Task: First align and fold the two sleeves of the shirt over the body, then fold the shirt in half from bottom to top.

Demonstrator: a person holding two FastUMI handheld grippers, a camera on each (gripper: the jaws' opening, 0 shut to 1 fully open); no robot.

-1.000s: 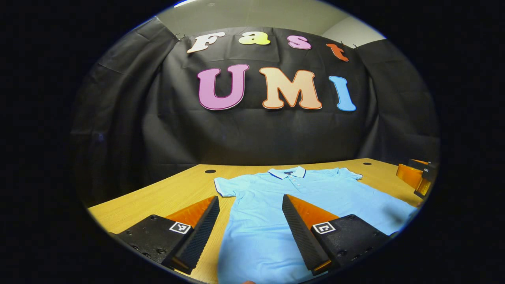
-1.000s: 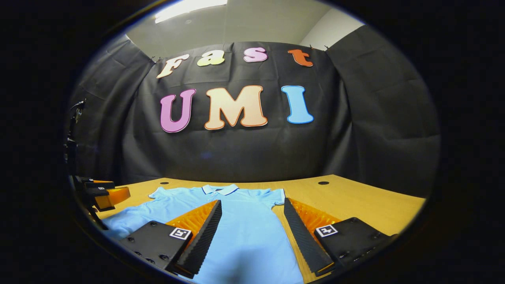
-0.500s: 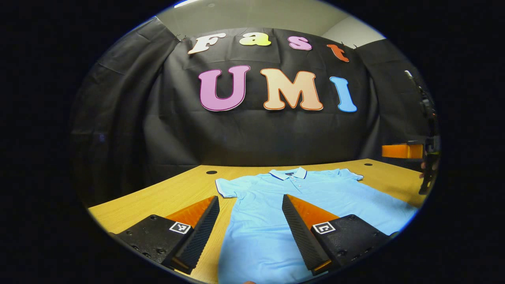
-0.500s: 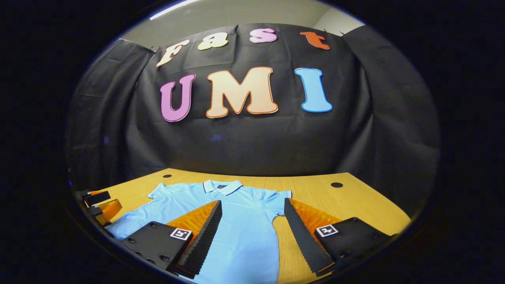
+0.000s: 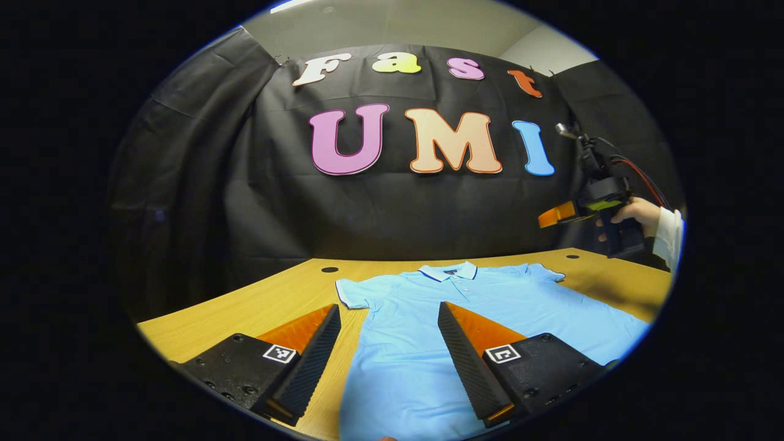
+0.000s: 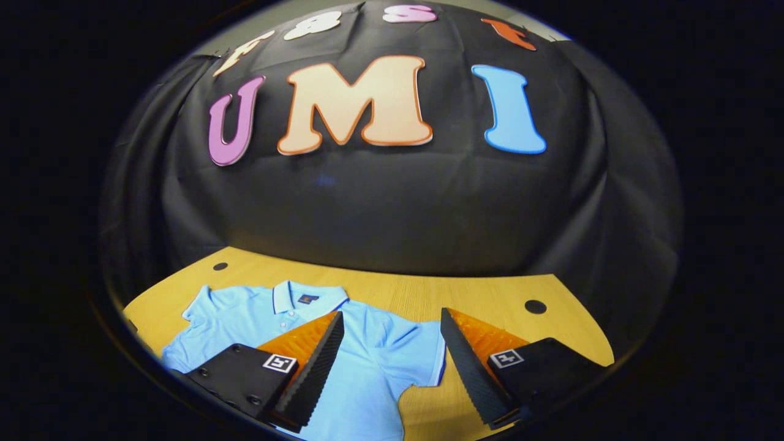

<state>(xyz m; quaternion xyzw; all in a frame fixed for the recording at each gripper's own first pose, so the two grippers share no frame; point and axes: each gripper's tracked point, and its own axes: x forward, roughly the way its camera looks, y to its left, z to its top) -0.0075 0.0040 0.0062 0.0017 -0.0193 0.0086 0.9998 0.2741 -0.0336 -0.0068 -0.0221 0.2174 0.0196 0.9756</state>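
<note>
Left gripper view: the left gripper (image 5: 386, 361) gapes wide and empty at lower centre over the flat light-blue polo shirt (image 5: 465, 306) on the wooden table (image 5: 257, 300); right gripper (image 5: 554, 214) floats at right edge, hand-held. Right gripper view: right gripper (image 6: 389, 367) spread wide, empty, above the shirt's sleeve (image 6: 416, 355) at lower centre.

left gripper view: low over the table's (image 5: 269, 294) near edge, facing the booth wall at 12 o'clock; shirt (image 5: 429, 343) close below; left gripper (image 5: 386, 361) at 6 o'clock; right gripper (image 5: 560, 214) raised at 3 o'clock
right gripper view: higher, pitched down; right gripper (image 6: 392, 367) above the shirt's (image 6: 257, 318) right sleeve (image 6: 416, 355); collar at 8 o'clock
shared: shirt, table (image 6: 478, 294), booth wall
</note>
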